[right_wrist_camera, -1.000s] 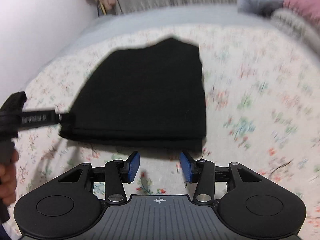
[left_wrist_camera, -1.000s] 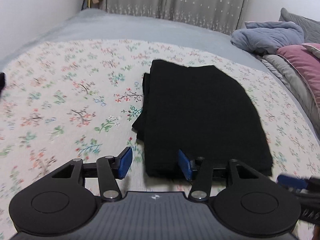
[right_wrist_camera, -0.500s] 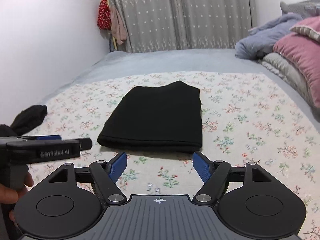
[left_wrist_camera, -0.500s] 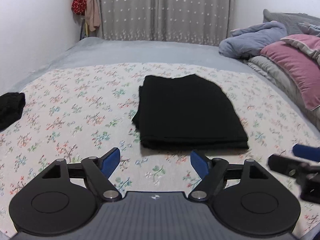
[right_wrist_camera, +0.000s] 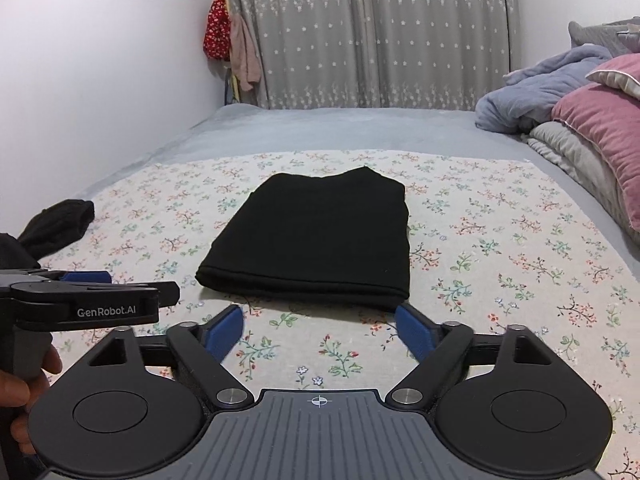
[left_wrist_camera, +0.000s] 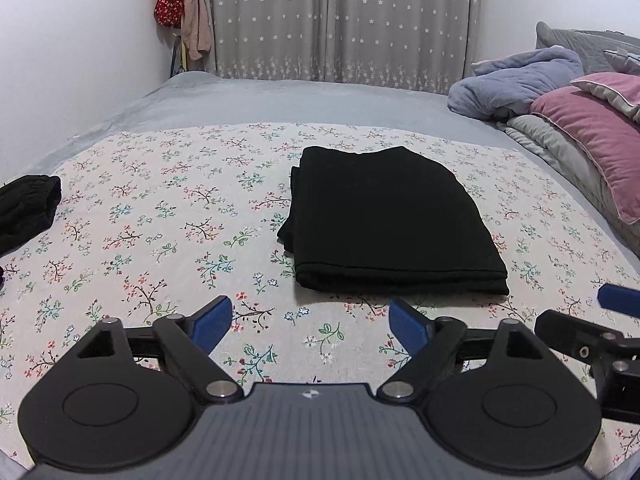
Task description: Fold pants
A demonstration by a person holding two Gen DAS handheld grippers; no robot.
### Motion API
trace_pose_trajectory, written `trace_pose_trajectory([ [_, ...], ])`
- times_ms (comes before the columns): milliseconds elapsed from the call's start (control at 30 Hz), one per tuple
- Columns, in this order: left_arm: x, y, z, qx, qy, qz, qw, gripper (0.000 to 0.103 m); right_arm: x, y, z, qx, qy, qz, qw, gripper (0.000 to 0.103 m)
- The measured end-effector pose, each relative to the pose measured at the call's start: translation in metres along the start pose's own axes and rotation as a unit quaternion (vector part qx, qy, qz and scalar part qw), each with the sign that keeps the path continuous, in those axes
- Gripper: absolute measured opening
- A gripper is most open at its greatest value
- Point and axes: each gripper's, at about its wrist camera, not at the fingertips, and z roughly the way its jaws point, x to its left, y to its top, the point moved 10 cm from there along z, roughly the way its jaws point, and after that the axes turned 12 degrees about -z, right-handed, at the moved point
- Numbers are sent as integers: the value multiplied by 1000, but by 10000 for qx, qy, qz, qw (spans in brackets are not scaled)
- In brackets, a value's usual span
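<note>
The black pants (left_wrist_camera: 384, 220) lie folded into a flat rectangle on the floral bedspread (left_wrist_camera: 160, 216); they also show in the right wrist view (right_wrist_camera: 316, 240). My left gripper (left_wrist_camera: 310, 322) is open and empty, held just short of the pants' near edge. My right gripper (right_wrist_camera: 320, 330) is open and empty, also just short of the near edge. The left gripper shows at the left of the right wrist view (right_wrist_camera: 84, 292), and the right gripper at the right edge of the left wrist view (left_wrist_camera: 592, 320).
A second black garment (left_wrist_camera: 24, 208) lies at the bedspread's left edge, also in the right wrist view (right_wrist_camera: 56, 226). Pink pillow (left_wrist_camera: 592, 132), grey bedding and a blue blanket (left_wrist_camera: 516, 80) pile at the right. Curtains (left_wrist_camera: 340, 20) hang behind the bed.
Both grippers have pulled back from the folded pants and risen, and their jaws have opened wider. The pants stay folded on the bedspread.
</note>
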Motion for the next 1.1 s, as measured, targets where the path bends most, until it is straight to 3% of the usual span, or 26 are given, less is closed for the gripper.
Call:
trace_pose_trajectory([
  [67,0,0,-2,-23,-4,28,10000,103,0,0,-1,-31,-35,-13,10000,96],
  [267,2,-1,-2,-36,28,70,10000,103,2,1,-2,-43,-98,-110,9999,103],
  [1100,-3,-1,-1,-8,-30,9,10000,103,4,-3,4,-3,-172,-96,9998,103],
])
